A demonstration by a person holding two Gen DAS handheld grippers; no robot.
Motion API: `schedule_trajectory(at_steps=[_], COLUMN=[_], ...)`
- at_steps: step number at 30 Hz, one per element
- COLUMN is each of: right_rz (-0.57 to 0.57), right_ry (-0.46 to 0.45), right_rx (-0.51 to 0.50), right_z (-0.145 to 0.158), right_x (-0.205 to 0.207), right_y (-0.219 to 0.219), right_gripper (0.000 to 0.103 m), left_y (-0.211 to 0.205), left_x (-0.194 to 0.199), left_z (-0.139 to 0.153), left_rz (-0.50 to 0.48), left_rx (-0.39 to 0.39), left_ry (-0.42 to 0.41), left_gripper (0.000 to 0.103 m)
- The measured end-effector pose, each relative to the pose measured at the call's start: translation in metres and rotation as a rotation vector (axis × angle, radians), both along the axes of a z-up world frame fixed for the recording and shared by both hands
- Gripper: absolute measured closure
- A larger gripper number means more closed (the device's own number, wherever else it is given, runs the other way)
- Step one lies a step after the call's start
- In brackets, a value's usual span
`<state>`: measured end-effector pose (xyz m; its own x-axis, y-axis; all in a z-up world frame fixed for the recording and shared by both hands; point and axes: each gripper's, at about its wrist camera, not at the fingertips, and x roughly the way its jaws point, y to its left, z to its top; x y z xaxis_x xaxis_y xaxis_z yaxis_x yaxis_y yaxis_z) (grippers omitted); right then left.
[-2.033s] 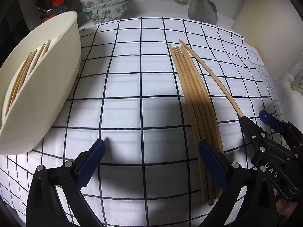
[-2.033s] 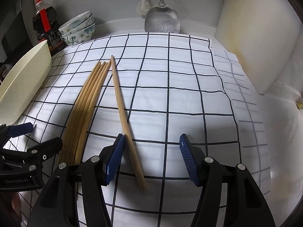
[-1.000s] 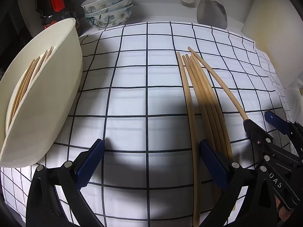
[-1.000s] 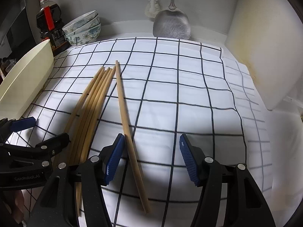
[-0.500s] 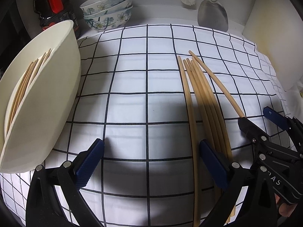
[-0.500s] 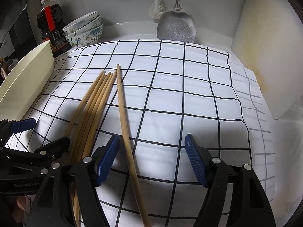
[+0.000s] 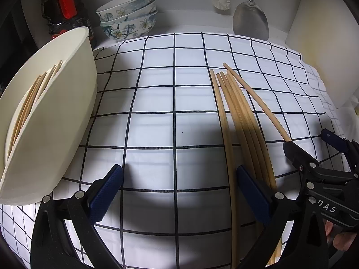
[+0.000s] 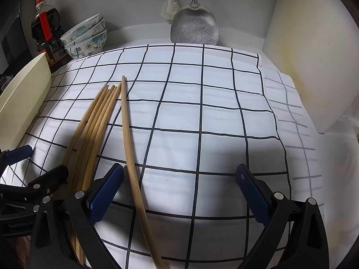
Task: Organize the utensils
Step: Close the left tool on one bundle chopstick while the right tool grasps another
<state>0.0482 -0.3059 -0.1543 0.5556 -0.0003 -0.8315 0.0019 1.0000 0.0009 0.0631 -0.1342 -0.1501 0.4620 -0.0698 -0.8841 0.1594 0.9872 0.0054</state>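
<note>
Chopsticks [image 8: 94, 130] lie bunched on the bench cloth [image 8: 202, 112] just left of your right tool [image 8: 179, 192]; one stray [image 8: 130, 148] runs between its jaws, which are opening with nothing gripped. Your left tool [image 7: 177, 190] stands apart, empty. The tub [image 7: 56, 134] at far left already holds others, likely their destination.

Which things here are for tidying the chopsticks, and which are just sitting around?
For the job:
- loose chopsticks on the checked cloth
- cream holder with chopsticks already inside

Just lying about:
- stacked flowered bowls
- dark sauce bottle
- metal spatula
- white brush
</note>
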Motion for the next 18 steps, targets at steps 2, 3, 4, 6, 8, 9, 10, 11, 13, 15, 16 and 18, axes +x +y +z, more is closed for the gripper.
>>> schedule_trajectory(at_steps=[2, 3, 4, 6, 8, 9, 10, 11, 13, 15, 16, 18], right_rz=[0.004, 0.007, 0.016, 0.024, 0.033, 0.040, 0.050, 0.059, 0.076, 0.094, 0.104, 0.122], right_ry=[0.004, 0.004, 0.002, -0.002, -0.009, -0.013, -0.021, -0.030, -0.038, -0.044, -0.045, -0.045], right_rx=[0.001, 0.003, 0.007, 0.007, 0.009, 0.008, 0.006, 0.004, -0.001, -0.005, -0.009, -0.017], right_z=[0.000, 0.000, 0.000, 0.000, 0.001, 0.001, 0.003, 0.004, 0.005, 0.006, 0.007, 0.007], right_x=[0.001, 0.001, 0.001, 0.001, 0.000, -0.001, -0.001, -0.002, -0.002, -0.001, -0.001, -0.002], right_y=[-0.001, -0.001, -0.001, -0.001, 0.000, 0.001, 0.003, 0.005, 0.010, 0.016, 0.019, 0.024], right_gripper=[0.008, 0.008, 0.009, 0.010, 0.014, 0.021, 0.025, 0.037, 0.053, 0.073, 0.076, 0.091], left_y=[0.000, 0.000, 0.000, 0.001, 0.002, 0.003, 0.004, 0.005, 0.006, 0.005, 0.005, 0.004], left_x=[0.000, 0.001, 0.001, 0.000, 0.000, -0.001, -0.002, -0.002, -0.003, -0.003, -0.004, -0.004], left_z=[0.000, 0.000, 0.000, 0.001, 0.002, 0.002, 0.003, 0.005, 0.007, 0.009, 0.010, 0.011], left_rz=[-0.001, -0.002, -0.002, -0.001, 0.003, 0.003, 0.004, 0.005, 0.005, -0.001, -0.005, -0.013], left_rx=[0.001, 0.001, 0.001, 0.000, -0.002, -0.003, -0.005, -0.006, -0.008, -0.010, -0.011, -0.012], left_ry=[0.001, 0.001, 0.001, 0.001, -0.002, -0.007, -0.013, -0.020, -0.030, -0.037, -0.040, -0.043], left_gripper=[0.006, 0.006, 0.006, 0.006, 0.011, 0.014, 0.019, 0.026, 0.038, 0.052, 0.061, 0.073])
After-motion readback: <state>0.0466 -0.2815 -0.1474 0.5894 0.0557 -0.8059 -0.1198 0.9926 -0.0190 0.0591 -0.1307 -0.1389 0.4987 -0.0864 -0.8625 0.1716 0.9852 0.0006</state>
